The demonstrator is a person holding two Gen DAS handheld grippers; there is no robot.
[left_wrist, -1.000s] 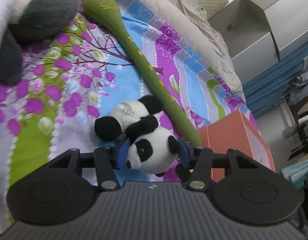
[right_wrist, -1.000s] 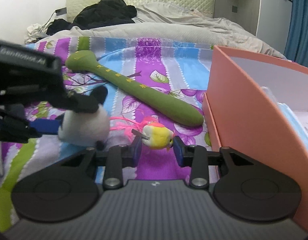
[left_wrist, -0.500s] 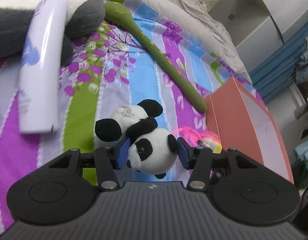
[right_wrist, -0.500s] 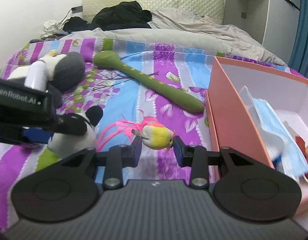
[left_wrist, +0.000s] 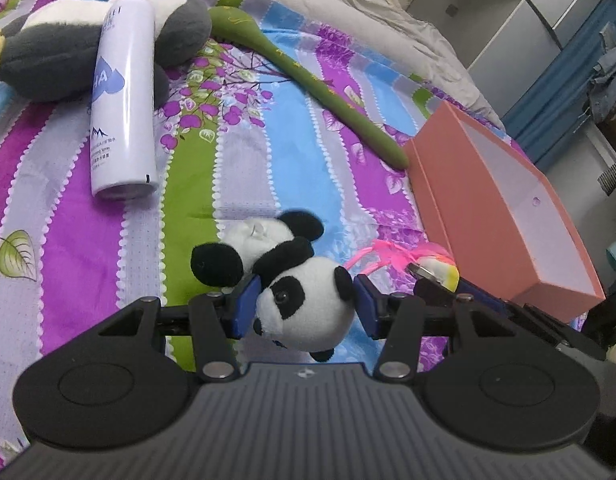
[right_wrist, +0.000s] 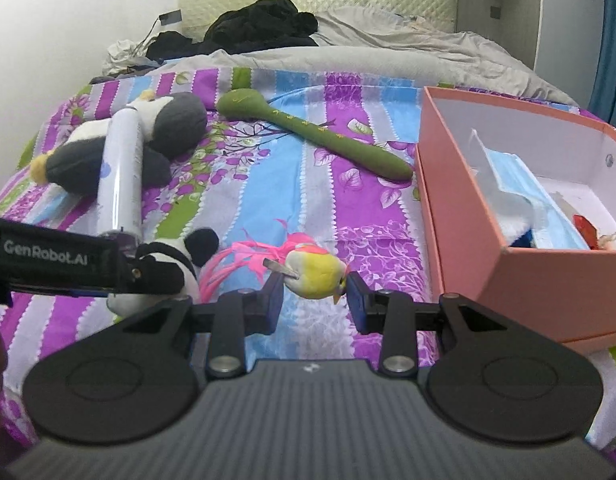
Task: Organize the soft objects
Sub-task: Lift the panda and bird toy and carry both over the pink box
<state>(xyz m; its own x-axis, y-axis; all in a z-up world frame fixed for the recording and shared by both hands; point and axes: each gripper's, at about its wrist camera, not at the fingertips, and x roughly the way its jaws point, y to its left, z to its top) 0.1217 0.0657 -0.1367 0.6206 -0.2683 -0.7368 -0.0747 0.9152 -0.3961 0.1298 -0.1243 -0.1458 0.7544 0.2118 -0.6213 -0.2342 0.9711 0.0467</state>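
Observation:
My left gripper (left_wrist: 304, 306) is shut on the head of a small panda plush (left_wrist: 304, 312), whose body hangs above the striped bedspread. In the right wrist view the same panda (right_wrist: 168, 268) shows at lower left under the left gripper's black body. My right gripper (right_wrist: 314, 294) is shut on a yellow toy bird (right_wrist: 318, 274) with pink tail feathers, held above the bed; the bird (left_wrist: 436, 270) also peeks in beside the left gripper. An open pink box (right_wrist: 460, 216) lies to the right, holding a blue face mask and small items.
A grey-and-white penguin plush (left_wrist: 48, 60) lies at the far left with a white spray can (left_wrist: 122, 100) across it. A long green soft stick (left_wrist: 320, 84) runs diagonally toward the box (left_wrist: 488, 216). Grey duvet and dark clothes lie by the headboard; cabinets stand at right.
Both grippers have pulled back and risen with their toys still held. More of the bed, the spray can, the penguin and the box's inside have come into view.

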